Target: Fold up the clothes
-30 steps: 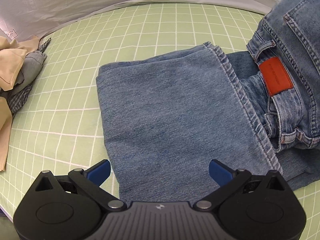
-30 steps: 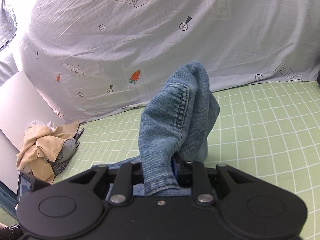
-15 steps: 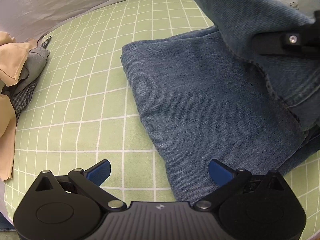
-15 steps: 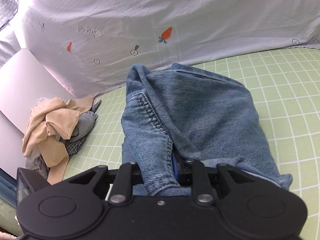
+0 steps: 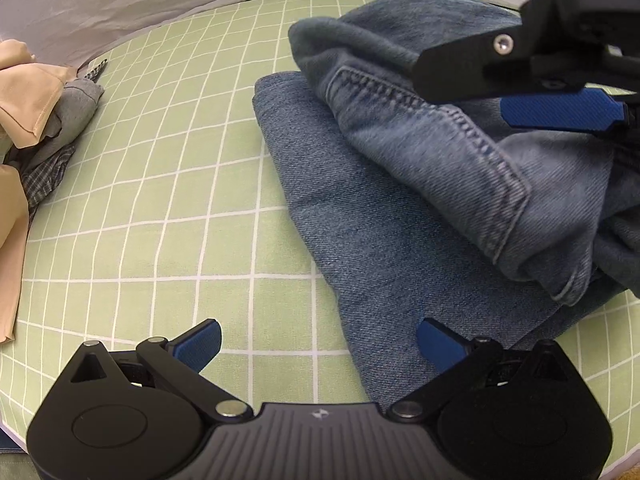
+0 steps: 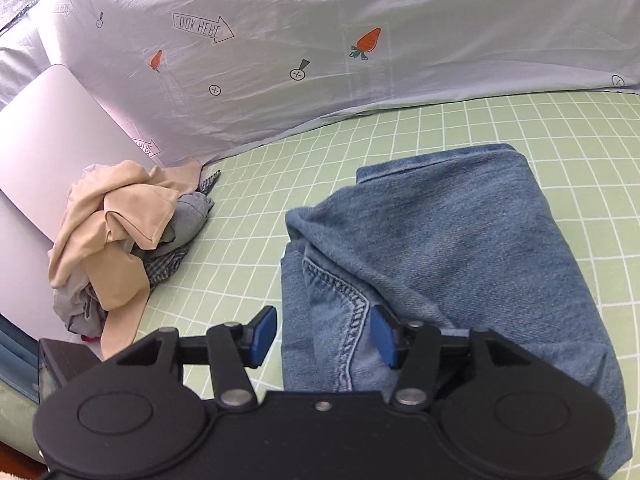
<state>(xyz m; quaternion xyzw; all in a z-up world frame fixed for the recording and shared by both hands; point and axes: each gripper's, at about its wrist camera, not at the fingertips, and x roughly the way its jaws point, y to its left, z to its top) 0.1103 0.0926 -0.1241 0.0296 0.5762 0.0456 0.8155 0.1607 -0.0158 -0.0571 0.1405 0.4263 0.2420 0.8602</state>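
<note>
Blue jeans [image 5: 400, 216] lie folded on the green checked sheet [image 5: 168, 184], their upper half doubled over the flat legs. My left gripper [image 5: 320, 344] stands open just in front of the near edge of the jeans, holding nothing. In the right wrist view the same jeans [image 6: 448, 240] fill the lower right, and my right gripper [image 6: 324, 332] is open, its blue pads either side of a stitched seam fold. The right gripper also shows in the left wrist view, with one blue pad [image 5: 560, 114] above the folded top layer.
A heap of beige, grey and checked clothes [image 6: 120, 236] lies at the left of the sheet [image 6: 248, 248], also seen as a pile [image 5: 36, 120] in the left view. A pale printed cloth [image 6: 320, 40] hangs behind. A flat grey panel [image 6: 44, 128] leans at far left.
My right gripper carried the top half of the jeans over onto the legs, lowered it and opened, letting the denim go. The left gripper drew back to the left and stayed open.
</note>
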